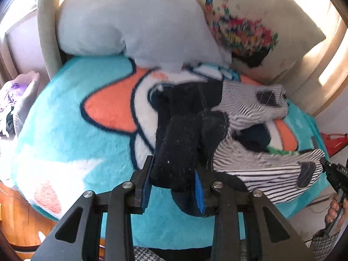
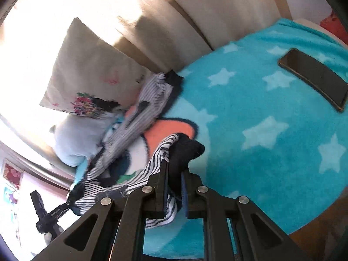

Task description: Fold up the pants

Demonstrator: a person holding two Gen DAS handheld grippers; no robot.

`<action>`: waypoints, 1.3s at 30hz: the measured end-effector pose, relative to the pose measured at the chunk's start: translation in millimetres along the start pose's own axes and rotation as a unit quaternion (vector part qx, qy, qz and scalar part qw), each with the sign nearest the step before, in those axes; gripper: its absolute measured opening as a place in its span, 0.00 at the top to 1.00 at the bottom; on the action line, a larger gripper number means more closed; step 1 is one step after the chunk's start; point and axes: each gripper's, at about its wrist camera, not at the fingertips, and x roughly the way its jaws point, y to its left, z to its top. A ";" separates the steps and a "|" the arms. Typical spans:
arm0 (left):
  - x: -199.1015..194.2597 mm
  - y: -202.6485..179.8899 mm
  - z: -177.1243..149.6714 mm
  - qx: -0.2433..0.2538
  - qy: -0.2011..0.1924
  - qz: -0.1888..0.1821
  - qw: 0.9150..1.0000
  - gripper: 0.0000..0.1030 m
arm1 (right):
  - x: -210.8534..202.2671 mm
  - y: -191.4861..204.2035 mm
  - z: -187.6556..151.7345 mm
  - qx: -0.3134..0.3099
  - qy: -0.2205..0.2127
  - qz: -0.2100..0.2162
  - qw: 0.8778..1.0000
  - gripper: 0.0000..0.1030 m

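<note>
Striped cotton with dark cuffs, the pants (image 1: 250, 156) lying bunched across a turquoise blanket (image 1: 65, 134) printed with an orange and white figure and pale stars, one leg trailing back toward the cushions and the other sagging off toward the front edge. Clamping a thick dark cuff of those pants between blue pads: the left gripper (image 1: 174, 184), jaws pressing in on the fabric from both sides, cuff standing up between them. Pinching another dark cuff together with a bit of striped cloth: the right gripper (image 2: 174, 187), jaws nearly together on it, cloth hanging slack down and to the left from that grip. Showing at the far right edge of the left view, the tip of the right gripper with fingers of a hand (image 1: 332, 213) wrapped round its handle. Leaning against a beige sofa back (image 2: 195, 21), well behind the pants: a pale grey pillow (image 1: 134, 21) and beside it a cream cushion (image 1: 250, 21) stitched with bright flowers. Resting flat on the starred part of the blanket, well apart from the pants: a dark phone (image 2: 313, 78).
</note>
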 end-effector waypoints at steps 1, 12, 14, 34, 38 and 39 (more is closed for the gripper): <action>8.5 1.2 -2.6 0.000 0.011 0.005 1.000 0.64 | 9.9 -7.2 -2.4 0.006 0.017 -0.018 1.000 0.88; -16.4 30.3 -22.1 0.003 -0.039 -0.006 0.999 0.53 | -20.3 -4.9 -1.6 -0.013 -0.050 -0.090 0.995 0.62; -23.7 29.9 -18.4 0.002 -0.056 0.008 0.998 0.53 | -19.4 19.9 -1.3 -0.052 -0.055 -0.055 0.996 0.62; 31.5 -22.2 79.2 0.094 -0.044 0.009 0.995 0.39 | 97.1 121.9 42.9 -0.223 0.044 -0.020 0.974 0.37; 67.5 -43.7 105.5 0.144 -0.011 -0.009 0.990 0.39 | 122.9 108.9 108.3 -0.226 -0.008 -0.084 0.970 0.35; 76.8 -48.6 111.2 0.157 -0.002 -0.009 0.987 0.39 | 131.3 105.8 121.3 -0.229 -0.012 -0.092 0.969 0.35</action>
